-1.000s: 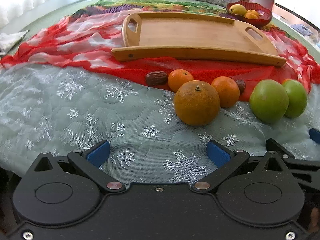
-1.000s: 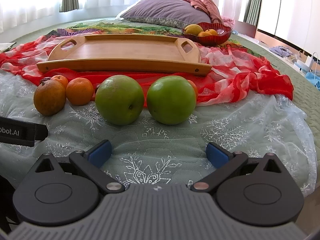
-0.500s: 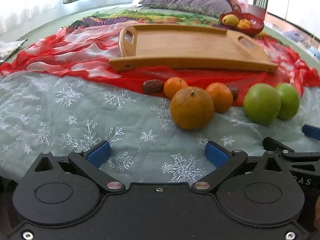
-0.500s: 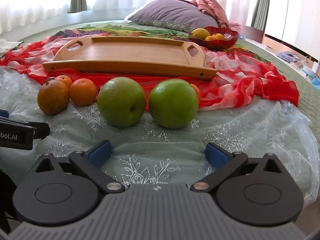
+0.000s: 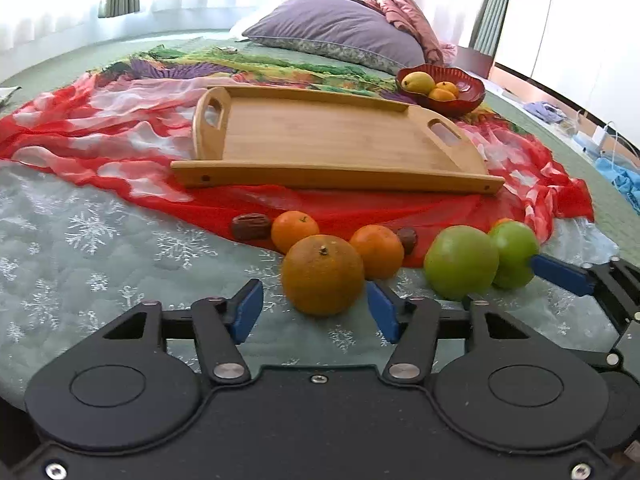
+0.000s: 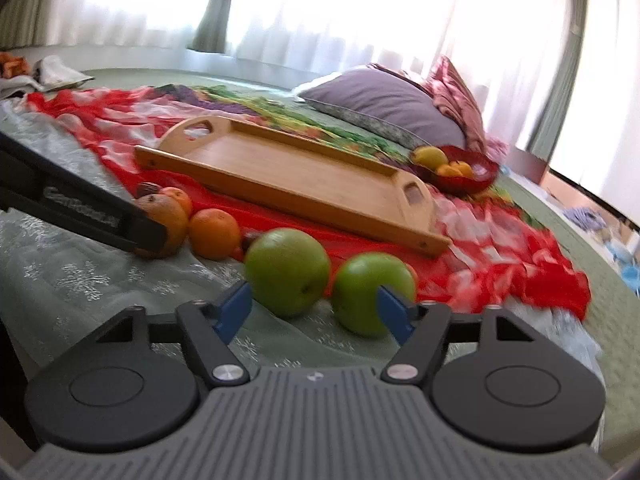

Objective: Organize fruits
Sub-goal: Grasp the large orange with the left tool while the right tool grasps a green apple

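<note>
A large orange (image 5: 322, 274) lies on the snowflake quilt between the blue pads of my left gripper (image 5: 315, 313). Its jaws are closing; the right pad is at the orange's side and a gap remains on the left. Behind it sit two small oranges (image 5: 295, 230) (image 5: 378, 250) and two dates (image 5: 250, 226). My right gripper (image 6: 314, 312) is closing around a green apple (image 6: 286, 270), pads not pressing on it. A second green apple (image 6: 370, 292) sits partly behind its right finger. The wooden tray (image 5: 336, 140) lies beyond on the red scarf.
A red bowl (image 5: 440, 88) with yellow and orange fruit stands behind the tray's right end, near a purple pillow (image 5: 340, 32). The left gripper's body (image 6: 80, 204) crosses the right wrist view at the left. The bed's edge drops off to the right.
Both grippers have come closer to the fruit and their jaws have narrowed. The large orange now sits between the left pads, a green apple between the right ones. The right view has tilted.
</note>
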A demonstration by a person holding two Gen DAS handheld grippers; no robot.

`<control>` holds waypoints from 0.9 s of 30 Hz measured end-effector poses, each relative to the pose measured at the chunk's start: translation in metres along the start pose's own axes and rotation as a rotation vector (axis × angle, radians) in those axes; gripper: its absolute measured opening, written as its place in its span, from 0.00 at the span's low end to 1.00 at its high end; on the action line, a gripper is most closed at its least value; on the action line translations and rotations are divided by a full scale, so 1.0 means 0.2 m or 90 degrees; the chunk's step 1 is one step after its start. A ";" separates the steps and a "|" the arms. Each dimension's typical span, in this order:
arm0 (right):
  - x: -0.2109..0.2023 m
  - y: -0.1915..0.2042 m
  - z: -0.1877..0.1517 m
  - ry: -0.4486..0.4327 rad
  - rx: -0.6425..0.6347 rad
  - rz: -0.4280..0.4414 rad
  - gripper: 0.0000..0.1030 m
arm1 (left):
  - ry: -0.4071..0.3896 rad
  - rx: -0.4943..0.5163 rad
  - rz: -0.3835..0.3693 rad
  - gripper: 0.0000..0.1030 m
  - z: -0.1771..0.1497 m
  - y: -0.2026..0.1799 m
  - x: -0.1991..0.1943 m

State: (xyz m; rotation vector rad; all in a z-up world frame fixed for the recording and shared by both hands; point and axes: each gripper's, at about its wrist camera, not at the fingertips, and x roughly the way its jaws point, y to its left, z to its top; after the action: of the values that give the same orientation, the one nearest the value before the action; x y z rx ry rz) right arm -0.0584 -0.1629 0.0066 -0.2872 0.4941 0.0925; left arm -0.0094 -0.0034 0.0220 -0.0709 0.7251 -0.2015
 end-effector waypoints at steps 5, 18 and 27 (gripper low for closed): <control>0.02 0.02 0.02 -0.008 -0.015 0.018 0.69 | 0.006 -0.005 0.005 0.50 0.00 0.00 0.04; 0.07 0.06 0.07 -0.009 -0.079 0.035 0.68 | 0.012 -0.012 -0.010 0.49 0.01 0.01 0.09; 0.16 0.04 0.11 0.021 -0.071 0.065 0.69 | 0.015 -0.018 -0.027 0.48 0.01 0.03 0.13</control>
State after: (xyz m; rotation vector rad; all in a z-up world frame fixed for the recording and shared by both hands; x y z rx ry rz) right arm -0.0225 -0.1492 0.0078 -0.3729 0.5374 0.2159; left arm 0.0120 -0.0033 0.0069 -0.1115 0.7499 -0.2330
